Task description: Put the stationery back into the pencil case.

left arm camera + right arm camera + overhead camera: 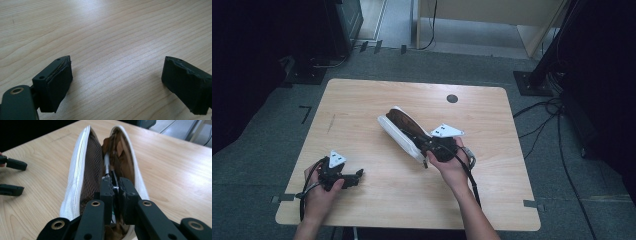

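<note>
A white zip pouch (396, 134) with a brown lining lies open at the middle of the wooden table (362, 100), its mouth spread wide in the right gripper view (75, 177). My right gripper (418, 140) reaches into that mouth, and its jaws (115, 184) are shut on a slim grey and black pen-like object (107, 163) that lies inside the pouch. My left gripper (359, 174) rests low over the table's front left, apart from the pouch. Its jaws (117, 75) stand wide open over bare wood with nothing between them. It also appears at the left of the right gripper view (17, 177).
A small dark round hole (452, 98) sits in the tabletop near the far edge. Black stands and cables (557, 115) crowd the floor to the right of the table. Dark equipment (337, 25) stands beyond the far left corner.
</note>
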`<state>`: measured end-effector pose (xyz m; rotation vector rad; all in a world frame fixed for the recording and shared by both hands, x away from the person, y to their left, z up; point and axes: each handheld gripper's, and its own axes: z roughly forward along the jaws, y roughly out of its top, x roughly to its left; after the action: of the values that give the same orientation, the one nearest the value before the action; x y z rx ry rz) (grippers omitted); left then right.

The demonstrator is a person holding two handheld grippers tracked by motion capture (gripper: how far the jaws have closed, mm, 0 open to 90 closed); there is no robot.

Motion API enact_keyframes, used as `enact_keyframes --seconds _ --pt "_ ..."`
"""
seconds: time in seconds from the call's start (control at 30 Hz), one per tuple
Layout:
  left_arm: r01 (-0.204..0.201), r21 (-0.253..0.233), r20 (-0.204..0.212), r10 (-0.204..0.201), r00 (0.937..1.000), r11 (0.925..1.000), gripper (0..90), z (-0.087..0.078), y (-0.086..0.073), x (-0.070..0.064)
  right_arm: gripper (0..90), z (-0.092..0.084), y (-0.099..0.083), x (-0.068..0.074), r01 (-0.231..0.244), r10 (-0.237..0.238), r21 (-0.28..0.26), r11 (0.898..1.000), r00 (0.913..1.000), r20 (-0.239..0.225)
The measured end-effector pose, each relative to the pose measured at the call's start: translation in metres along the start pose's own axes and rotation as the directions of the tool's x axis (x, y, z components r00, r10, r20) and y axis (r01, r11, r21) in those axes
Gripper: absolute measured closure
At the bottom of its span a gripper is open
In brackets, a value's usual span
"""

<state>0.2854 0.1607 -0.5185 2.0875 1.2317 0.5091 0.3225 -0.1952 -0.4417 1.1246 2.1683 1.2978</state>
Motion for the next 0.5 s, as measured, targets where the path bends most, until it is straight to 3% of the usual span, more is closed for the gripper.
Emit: enact_keyframes --seconds 0.2,0.5 --pt "-0.006 0.001 0.0 0.006 1.0 1.0 10.0 0.0 0.0 0.0 83.2 -0.019 0.003 -0.004 -0.01 0.01 -0.047 0.999 0.9999 0.014" --pt "-0.005 0.001 -0.001 0.005 1.0 1.0 10.0 0.0 0.0 0.0 82.4 -0.045 -0.005 -0.018 -0.031 0.034 -0.07 0.997 0.9982 0.05"
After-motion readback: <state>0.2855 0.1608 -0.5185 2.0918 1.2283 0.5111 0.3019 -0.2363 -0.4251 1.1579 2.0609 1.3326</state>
